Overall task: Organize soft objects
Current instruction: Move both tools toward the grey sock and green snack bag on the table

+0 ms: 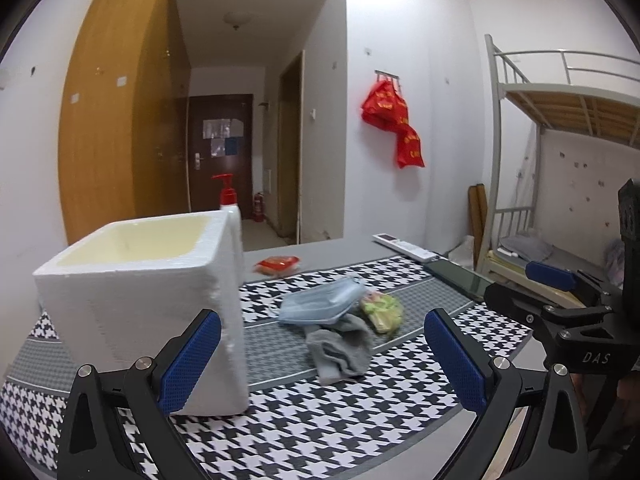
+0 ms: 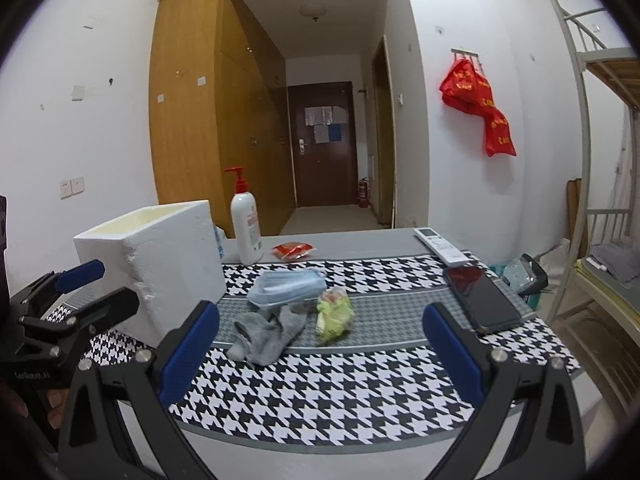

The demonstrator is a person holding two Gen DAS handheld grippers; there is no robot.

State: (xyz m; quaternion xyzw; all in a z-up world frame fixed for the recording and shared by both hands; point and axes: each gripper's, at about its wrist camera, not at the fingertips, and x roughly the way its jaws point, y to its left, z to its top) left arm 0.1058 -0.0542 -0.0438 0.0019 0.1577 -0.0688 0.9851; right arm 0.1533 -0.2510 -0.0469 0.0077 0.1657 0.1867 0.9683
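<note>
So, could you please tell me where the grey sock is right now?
The crumpled grey sock lies mid-table on the houndstooth mat, touching the blue face mask behind it, left of the green plastic packet.

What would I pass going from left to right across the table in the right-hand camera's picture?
White foam box → pump bottle → red packet → green wrapped bundle → white remote → dark phone. The face mask and grey sock overlap the middle, so I left them out.

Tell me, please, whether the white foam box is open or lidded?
Open: the foam box has no lid, and its yellowish inner walls show. Contents cannot be seen.
</note>
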